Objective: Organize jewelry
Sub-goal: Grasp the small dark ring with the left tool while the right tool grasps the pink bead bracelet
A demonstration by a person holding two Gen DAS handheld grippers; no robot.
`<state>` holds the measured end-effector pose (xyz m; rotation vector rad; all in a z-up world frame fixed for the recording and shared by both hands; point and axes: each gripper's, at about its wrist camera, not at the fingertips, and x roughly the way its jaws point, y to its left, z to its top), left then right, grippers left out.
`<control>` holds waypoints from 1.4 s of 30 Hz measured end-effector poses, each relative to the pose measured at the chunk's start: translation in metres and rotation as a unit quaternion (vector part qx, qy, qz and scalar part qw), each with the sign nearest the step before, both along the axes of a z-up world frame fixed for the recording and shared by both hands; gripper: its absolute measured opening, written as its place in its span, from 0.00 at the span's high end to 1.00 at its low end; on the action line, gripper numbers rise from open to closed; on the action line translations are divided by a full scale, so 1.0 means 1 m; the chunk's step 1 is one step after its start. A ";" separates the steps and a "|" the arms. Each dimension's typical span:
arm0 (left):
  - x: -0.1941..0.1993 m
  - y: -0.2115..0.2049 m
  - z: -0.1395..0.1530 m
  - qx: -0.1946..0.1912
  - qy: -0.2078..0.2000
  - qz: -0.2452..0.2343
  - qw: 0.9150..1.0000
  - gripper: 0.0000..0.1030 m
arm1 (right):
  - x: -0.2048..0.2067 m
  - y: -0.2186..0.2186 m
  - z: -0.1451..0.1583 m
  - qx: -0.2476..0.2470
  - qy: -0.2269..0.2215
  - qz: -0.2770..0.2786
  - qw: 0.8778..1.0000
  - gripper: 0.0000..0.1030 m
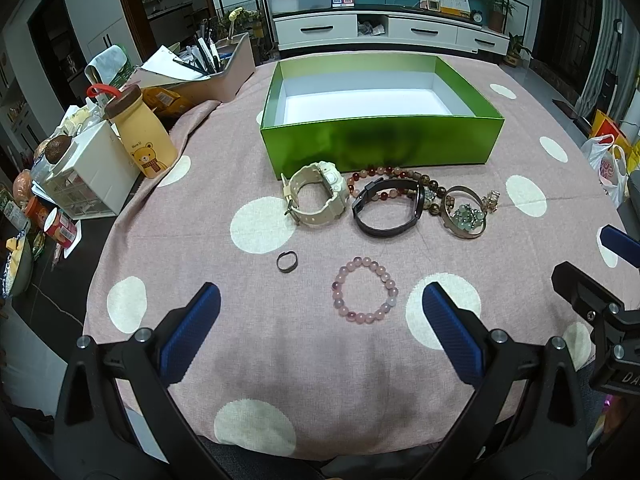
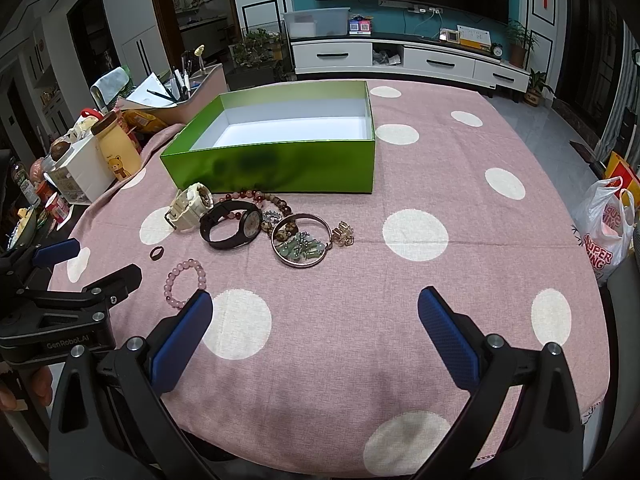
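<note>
An empty green box [image 1: 380, 146] [image 2: 276, 168] stands on the pink dotted tablecloth. In front of it lie a cream watch [image 1: 316, 196] [image 2: 190, 204], a black watch [image 1: 388, 208] [image 2: 232, 226], a red bead string [image 1: 376, 174], a metal bangle [image 1: 464, 212] [image 2: 302, 242] with green beads, and a small gold piece [image 2: 342, 236]. Nearer lie a dark ring [image 1: 287, 261] [image 2: 157, 253] and a pink bead bracelet [image 1: 365, 295] [image 2: 186, 282]. My left gripper [image 1: 320, 312] is open, just short of the pink bracelet. My right gripper [image 2: 316, 320] is open over bare cloth.
At the table's left edge stand a yellow bear bottle [image 1: 140, 136] [image 2: 116, 148], a white drawer unit [image 1: 88, 176], a pen holder [image 1: 216, 68] and snack clutter. A white plastic bag [image 2: 608, 228] hangs off the right. The cloth [image 2: 440, 184] to the right of the box shows only dots.
</note>
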<state>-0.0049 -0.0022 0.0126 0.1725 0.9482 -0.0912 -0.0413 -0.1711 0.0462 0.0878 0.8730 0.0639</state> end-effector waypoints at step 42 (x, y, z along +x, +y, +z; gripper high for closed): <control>0.055 0.066 -0.076 -0.091 0.013 0.001 0.996 0.51 | 0.055 0.080 -0.078 0.083 0.056 0.197 0.975 0.57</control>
